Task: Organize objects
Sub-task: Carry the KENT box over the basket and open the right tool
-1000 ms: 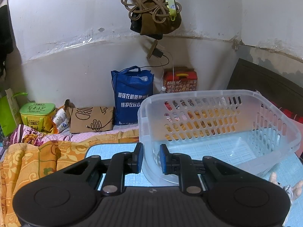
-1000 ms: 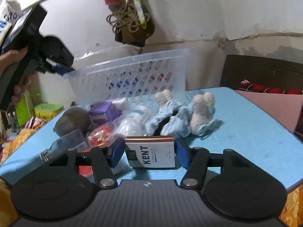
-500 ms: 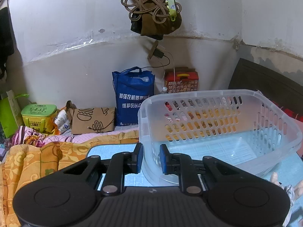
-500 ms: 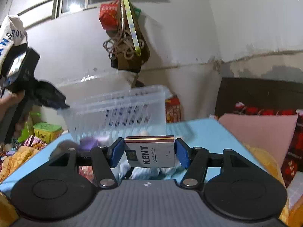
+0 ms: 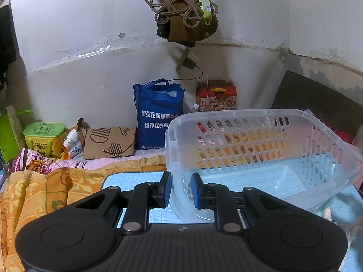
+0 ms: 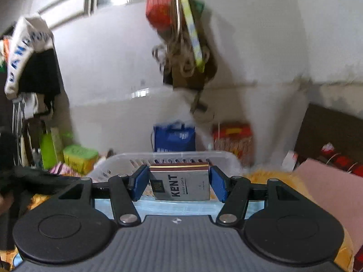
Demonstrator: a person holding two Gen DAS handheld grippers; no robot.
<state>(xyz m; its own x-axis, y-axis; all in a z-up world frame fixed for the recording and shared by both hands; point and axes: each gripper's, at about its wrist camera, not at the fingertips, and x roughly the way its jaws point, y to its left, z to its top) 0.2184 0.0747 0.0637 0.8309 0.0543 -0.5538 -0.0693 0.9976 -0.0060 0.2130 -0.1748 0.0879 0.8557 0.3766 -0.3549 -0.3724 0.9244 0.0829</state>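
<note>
A clear plastic basket (image 5: 261, 145) with slotted walls stands tilted on the blue table mat (image 5: 133, 179). My left gripper (image 5: 180, 190) is shut on the basket's near rim and holds it. My right gripper (image 6: 179, 181) is shut on a silver KENT cigarette pack (image 6: 181, 182) and holds it in the air above the near side of the basket (image 6: 181, 158). The basket looks empty inside.
A blue bag (image 5: 158, 115), a red box (image 5: 215, 97), a brown paper bag (image 5: 109, 142) and a green tub (image 5: 44, 136) stand along the wall. An orange blanket (image 5: 34, 192) lies to the left. Rope and a bag (image 5: 186, 11) hang overhead.
My right gripper has lifted the KENT pack off the table, away from the pile of objects, up and over to the basket. My left gripper has kept its hold on the basket rim.
</note>
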